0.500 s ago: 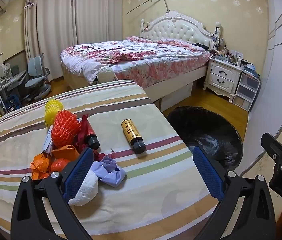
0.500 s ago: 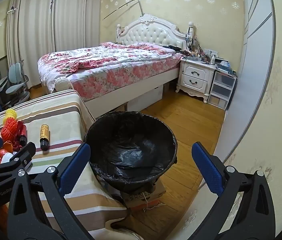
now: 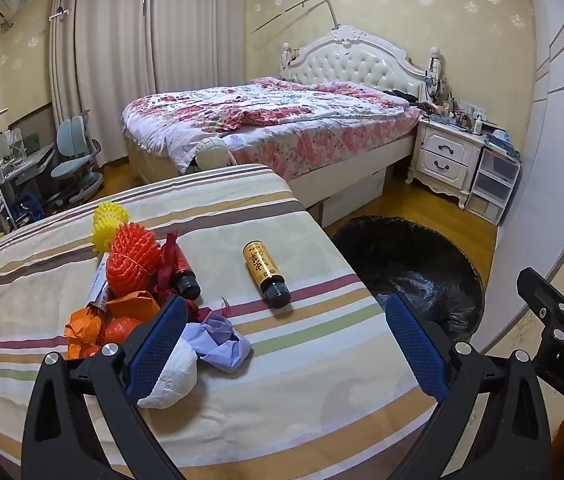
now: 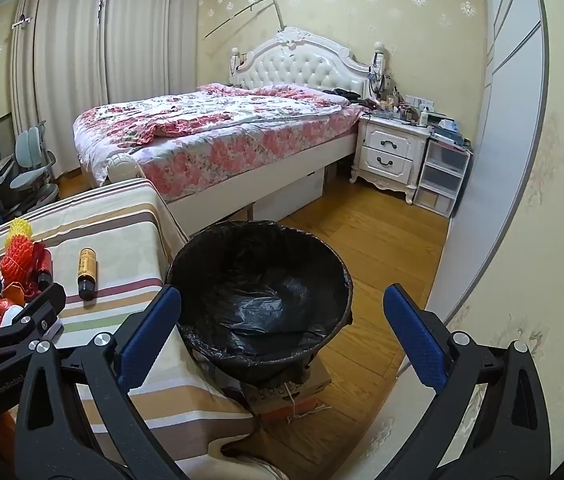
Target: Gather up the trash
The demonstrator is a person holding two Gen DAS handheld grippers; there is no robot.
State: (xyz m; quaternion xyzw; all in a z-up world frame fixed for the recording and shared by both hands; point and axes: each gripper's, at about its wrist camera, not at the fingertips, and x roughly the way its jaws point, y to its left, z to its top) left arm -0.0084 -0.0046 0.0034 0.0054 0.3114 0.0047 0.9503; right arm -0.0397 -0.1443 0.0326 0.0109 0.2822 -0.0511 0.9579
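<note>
Trash lies on the striped table [image 3: 302,400]: a gold-labelled dark bottle [image 3: 265,274], a red bottle [image 3: 179,268], orange foam net [image 3: 131,260], yellow foam net [image 3: 109,226], orange wrappers [image 3: 93,330], a purple crumpled paper [image 3: 221,340] and a white tissue [image 3: 173,376]. My left gripper [image 3: 286,340] hangs open over the table's near edge, its left pad beside the tissue, nothing between the pads. My right gripper [image 4: 282,332] stands open above the black-lined trash bin [image 4: 259,292], empty. The bottle [image 4: 86,274] and nets [image 4: 15,260] show at left there.
The bin [image 3: 410,272] stands on the wooden floor right of the table, on a cardboard box [image 4: 286,390]. Behind are a floral bed [image 3: 273,120], a white nightstand [image 3: 444,156], plastic drawers [image 3: 492,184], a wardrobe wall at right and a desk chair [image 3: 73,160] at left.
</note>
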